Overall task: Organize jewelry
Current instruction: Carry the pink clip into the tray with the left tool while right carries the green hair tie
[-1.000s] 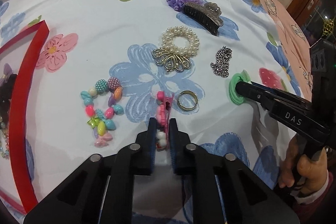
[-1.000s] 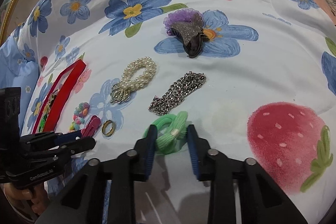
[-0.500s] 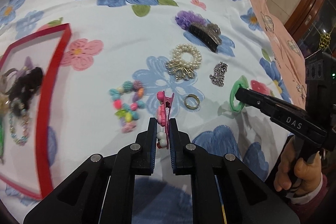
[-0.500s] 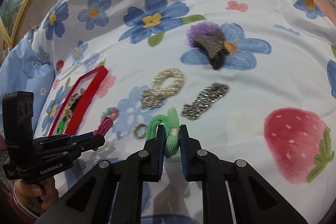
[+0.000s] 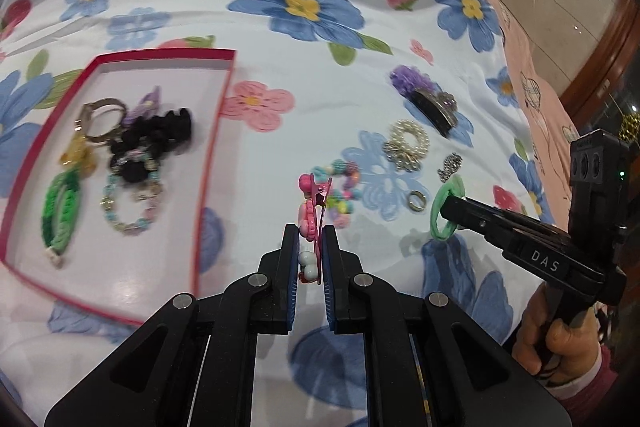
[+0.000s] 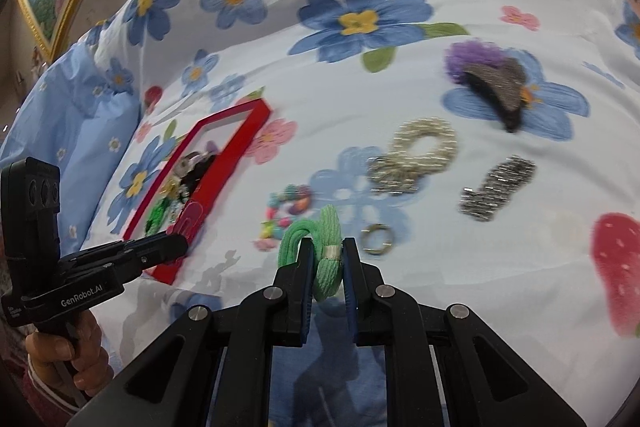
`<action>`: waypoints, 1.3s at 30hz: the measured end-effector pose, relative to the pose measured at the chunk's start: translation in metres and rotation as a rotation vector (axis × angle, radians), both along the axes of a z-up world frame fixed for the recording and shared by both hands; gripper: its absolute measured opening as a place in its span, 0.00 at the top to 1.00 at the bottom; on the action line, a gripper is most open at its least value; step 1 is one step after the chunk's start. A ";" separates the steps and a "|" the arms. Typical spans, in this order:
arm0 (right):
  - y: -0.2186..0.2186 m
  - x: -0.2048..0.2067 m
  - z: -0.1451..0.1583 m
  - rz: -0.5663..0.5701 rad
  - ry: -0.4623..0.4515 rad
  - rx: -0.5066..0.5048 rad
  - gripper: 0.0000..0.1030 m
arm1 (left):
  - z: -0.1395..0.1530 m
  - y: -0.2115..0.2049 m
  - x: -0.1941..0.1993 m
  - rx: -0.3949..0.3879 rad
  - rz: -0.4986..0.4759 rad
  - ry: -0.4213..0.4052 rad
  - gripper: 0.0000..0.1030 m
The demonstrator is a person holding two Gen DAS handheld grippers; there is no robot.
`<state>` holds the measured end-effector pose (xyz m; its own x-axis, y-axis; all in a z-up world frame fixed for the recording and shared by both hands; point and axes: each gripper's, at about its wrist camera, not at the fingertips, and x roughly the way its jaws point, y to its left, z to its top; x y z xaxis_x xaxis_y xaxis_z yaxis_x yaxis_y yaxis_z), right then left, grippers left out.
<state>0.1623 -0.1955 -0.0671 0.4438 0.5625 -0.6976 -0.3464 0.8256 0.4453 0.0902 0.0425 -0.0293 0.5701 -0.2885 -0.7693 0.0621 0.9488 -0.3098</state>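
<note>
My left gripper [image 5: 310,233] is shut on a pink hair clip [image 5: 316,195], which stands upright between the pads above the flowered cloth. My right gripper [image 6: 328,247] is shut on a green hair tie [image 6: 329,227], lifted off the cloth. To the left lies a red-rimmed tray [image 5: 216,131] holding a black scrunchie [image 5: 156,139], another green tie [image 5: 62,211] and a beaded bracelet [image 5: 128,207]. In the right wrist view the left gripper [image 6: 180,247] hovers by the tray's near corner [image 6: 168,273].
On the cloth lie a colourful bead bracelet [image 5: 344,187], a gold ring [image 5: 416,201], a pearl bracelet [image 5: 408,143], a silver chain [image 5: 450,167] and a glittery hair claw [image 5: 434,107] on a purple scrunchie [image 5: 408,77]. A hand [image 5: 560,339] holds the right gripper.
The right gripper closed on the green tie and lifted it. Both grippers rose and moved left toward the red tray, which has come fully into the left wrist view.
</note>
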 end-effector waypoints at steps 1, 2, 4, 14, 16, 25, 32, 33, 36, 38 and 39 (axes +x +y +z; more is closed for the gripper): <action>0.005 0.000 0.002 0.010 -0.003 0.002 0.87 | 0.000 0.004 -0.001 -0.001 0.007 -0.001 0.91; 0.012 -0.001 0.004 0.023 -0.006 0.005 0.87 | 0.001 0.009 -0.003 -0.004 0.018 -0.003 0.91; 0.023 -0.002 0.007 0.044 -0.011 0.010 0.87 | 0.002 0.018 -0.006 -0.007 0.036 -0.006 0.91; 0.074 -0.005 0.018 0.140 -0.025 0.023 0.87 | 0.005 0.064 -0.021 -0.013 0.134 -0.015 0.91; 0.085 -0.004 0.020 0.159 -0.028 0.026 0.87 | 0.005 0.073 -0.024 -0.013 0.151 -0.015 0.91; 0.134 -0.003 0.028 0.240 -0.040 0.033 0.87 | 0.001 0.111 -0.034 -0.010 0.226 -0.012 0.91; 0.169 -0.001 0.027 0.298 -0.041 0.020 0.87 | -0.005 0.141 -0.036 0.004 0.273 -0.001 0.91; 0.174 0.001 0.026 0.307 -0.039 0.018 0.87 | -0.007 0.146 -0.036 0.006 0.280 0.002 0.91; 0.185 0.003 0.022 0.325 -0.029 0.003 0.87 | -0.012 0.158 -0.034 0.010 0.300 0.012 0.91; 0.191 0.004 0.018 0.333 -0.022 -0.004 0.87 | -0.016 0.167 -0.032 0.007 0.314 0.022 0.91; 0.195 0.005 0.016 0.340 -0.016 -0.013 0.87 | -0.018 0.170 -0.031 0.008 0.319 0.026 0.91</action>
